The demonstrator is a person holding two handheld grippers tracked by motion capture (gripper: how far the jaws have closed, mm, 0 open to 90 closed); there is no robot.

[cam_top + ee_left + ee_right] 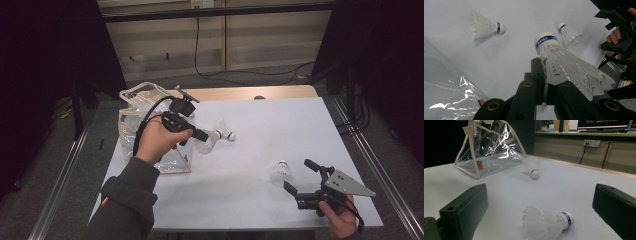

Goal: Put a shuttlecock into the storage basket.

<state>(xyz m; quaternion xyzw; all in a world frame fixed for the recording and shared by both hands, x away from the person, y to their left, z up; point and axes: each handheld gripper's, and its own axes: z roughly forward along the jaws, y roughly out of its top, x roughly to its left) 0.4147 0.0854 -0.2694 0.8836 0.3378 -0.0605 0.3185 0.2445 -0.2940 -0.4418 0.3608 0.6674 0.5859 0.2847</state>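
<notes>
My left gripper [199,135] hovers over the table's left side, beside a clear plastic bag [131,131]. It is shut on the feather skirt of a white shuttlecock [564,65], whose cork points away from the jaws. A second shuttlecock [226,132] lies on the white table [280,120] just past it. A third shuttlecock [281,171] lies near the front right. My right gripper [297,174] rests there, open, with that shuttlecock [546,221] lying on the table between its two jaws, untouched.
The clear bag [489,150] with cream trim stands upright at the table's left edge. Metal rails run along both sides of the table. A black cable hangs against the far wall.
</notes>
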